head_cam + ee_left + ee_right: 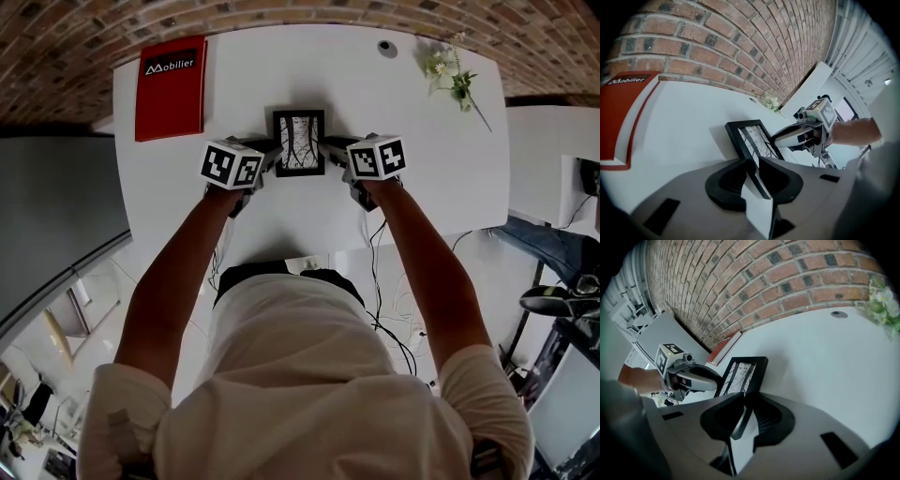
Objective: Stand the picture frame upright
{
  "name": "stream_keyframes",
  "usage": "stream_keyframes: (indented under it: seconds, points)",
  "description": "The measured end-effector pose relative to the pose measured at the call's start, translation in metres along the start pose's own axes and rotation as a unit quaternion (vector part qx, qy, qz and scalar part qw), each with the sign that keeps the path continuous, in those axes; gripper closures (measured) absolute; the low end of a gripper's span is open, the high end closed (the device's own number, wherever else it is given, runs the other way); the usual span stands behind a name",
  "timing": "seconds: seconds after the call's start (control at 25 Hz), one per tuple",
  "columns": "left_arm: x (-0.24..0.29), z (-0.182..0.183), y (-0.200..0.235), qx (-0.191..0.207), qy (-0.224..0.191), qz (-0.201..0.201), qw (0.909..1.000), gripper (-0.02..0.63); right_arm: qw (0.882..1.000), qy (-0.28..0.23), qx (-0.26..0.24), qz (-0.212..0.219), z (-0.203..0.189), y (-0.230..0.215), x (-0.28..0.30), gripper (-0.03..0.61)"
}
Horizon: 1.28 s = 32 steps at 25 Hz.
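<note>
A black picture frame with a pale branch print is on the white table, tilted with its face showing from above. My left gripper is at its left edge and my right gripper at its right edge. In the left gripper view the frame runs in between my left gripper's dark pads, which close on its edge. The right gripper view shows the same: the frame is clamped in my right gripper. A white stand flap hangs below the frame in both gripper views.
A red booklet lies at the table's far left. A sprig of small flowers lies at the far right, with a round grey cap near it. A brick wall backs the table. Cables hang off the near edge.
</note>
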<state>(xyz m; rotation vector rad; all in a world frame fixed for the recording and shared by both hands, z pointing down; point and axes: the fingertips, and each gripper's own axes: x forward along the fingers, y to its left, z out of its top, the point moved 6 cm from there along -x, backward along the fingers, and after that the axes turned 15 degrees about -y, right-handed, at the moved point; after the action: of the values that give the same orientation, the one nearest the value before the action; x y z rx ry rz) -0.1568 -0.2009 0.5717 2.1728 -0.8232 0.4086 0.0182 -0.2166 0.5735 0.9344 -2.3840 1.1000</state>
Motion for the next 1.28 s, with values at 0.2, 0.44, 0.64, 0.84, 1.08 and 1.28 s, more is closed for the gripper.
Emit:
stream_keyframes:
  seconds: [0.2, 0.44, 0.64, 0.84, 1.08, 1.28]
  points:
    - [-0.004, 0.007, -0.01, 0.016, -0.01, 0.002, 0.9998, 0.537, 1.0, -0.019, -0.016, 0.002, 0.008, 0.002, -0.01, 0.52]
    - [-0.013, 0.028, -0.018, 0.043, -0.035, 0.013, 0.9984, 0.548, 0.998, -0.038, -0.04, 0.008, 0.023, 0.008, -0.019, 0.529]
    - [-0.017, 0.038, -0.023, 0.058, -0.043, 0.014, 0.9973, 0.552, 0.997, -0.054, -0.053, 0.006, 0.033, 0.011, -0.025, 0.532]
    - [-0.02, 0.048, -0.026, 0.08, -0.052, 0.017, 0.9953, 0.563, 0.995, -0.063, -0.078, 0.006, 0.042, 0.013, -0.027, 0.534]
    - [-0.022, 0.062, -0.028, 0.11, -0.059, 0.018, 0.992, 0.563, 0.991, -0.08, -0.111, 0.004, 0.057, 0.015, -0.028, 0.537]
    - [-0.023, 0.071, -0.027, 0.126, -0.068, 0.023, 0.9894, 0.563, 0.987, -0.091, -0.135, 0.003, 0.065, 0.016, -0.027, 0.538]
